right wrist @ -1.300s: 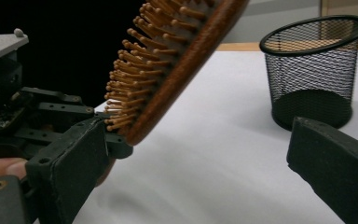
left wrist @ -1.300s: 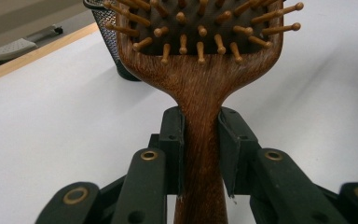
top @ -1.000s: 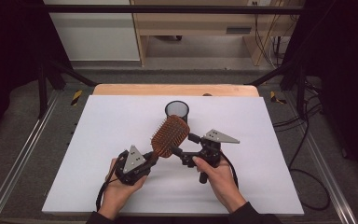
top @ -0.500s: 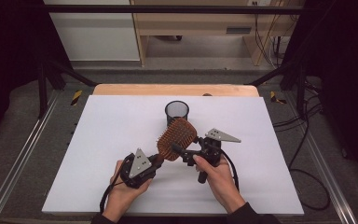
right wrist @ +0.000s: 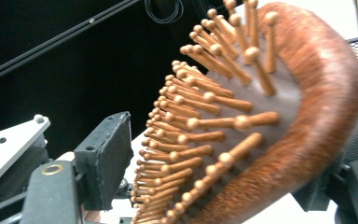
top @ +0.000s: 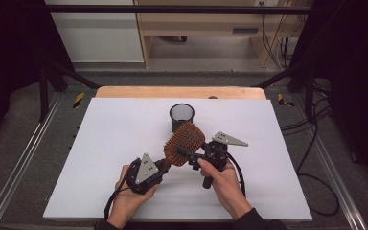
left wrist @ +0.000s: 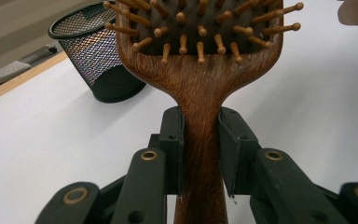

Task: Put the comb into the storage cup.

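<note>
White-topped table (top: 100,158) with wood edge at far side. Beyond the table: grey floor (top: 196,76), white cabinet (top: 96,33), light wood bench (top: 206,21). Right of table: black cables (top: 316,143). Dark surrounds either side.

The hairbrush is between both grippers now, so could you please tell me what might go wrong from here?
1. The right gripper has just been closing around the hairbrush head; its pad faces the pins and could bend them.
2. The left gripper clamps the handle, so opposing pulls could twist it.
3. The mesh cup stands close behind and could be knocked.
</note>
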Available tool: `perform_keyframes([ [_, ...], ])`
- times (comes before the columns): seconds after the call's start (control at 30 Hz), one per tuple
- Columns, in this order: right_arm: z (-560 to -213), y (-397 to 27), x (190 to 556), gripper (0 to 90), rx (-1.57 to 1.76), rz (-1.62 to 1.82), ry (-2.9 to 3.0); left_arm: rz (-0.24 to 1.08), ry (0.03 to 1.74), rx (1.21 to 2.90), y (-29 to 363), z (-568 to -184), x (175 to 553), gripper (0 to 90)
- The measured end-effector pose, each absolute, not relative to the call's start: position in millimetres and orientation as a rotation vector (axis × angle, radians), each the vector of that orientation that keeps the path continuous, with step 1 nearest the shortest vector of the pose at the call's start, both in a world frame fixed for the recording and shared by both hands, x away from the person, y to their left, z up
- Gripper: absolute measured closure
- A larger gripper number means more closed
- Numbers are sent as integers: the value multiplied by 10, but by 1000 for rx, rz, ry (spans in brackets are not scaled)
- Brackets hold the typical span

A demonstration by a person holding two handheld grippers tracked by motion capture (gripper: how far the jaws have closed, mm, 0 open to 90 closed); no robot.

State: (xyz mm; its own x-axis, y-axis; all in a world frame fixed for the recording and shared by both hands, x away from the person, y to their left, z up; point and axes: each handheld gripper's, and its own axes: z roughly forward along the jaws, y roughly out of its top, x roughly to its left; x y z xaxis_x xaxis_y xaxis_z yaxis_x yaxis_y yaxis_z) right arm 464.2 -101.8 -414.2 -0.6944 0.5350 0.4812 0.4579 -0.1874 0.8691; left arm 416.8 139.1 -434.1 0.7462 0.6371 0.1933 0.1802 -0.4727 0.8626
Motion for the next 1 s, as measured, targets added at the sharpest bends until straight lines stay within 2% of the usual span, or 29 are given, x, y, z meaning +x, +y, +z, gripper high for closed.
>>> perform_keyframes([
  [0.4,-4112,-1023,4632,334,1229,2112,1929,634,616,2009,1403,-4344,4169,729],
  [0.57,-4067,-1000,4620,404,1218,2149,1903,640,624,1992,1421,-4337,4170,729],
  [1.0,-3875,-774,4640,506,1158,2145,1907,630,692,1916,1556,-4304,4216,728],
])
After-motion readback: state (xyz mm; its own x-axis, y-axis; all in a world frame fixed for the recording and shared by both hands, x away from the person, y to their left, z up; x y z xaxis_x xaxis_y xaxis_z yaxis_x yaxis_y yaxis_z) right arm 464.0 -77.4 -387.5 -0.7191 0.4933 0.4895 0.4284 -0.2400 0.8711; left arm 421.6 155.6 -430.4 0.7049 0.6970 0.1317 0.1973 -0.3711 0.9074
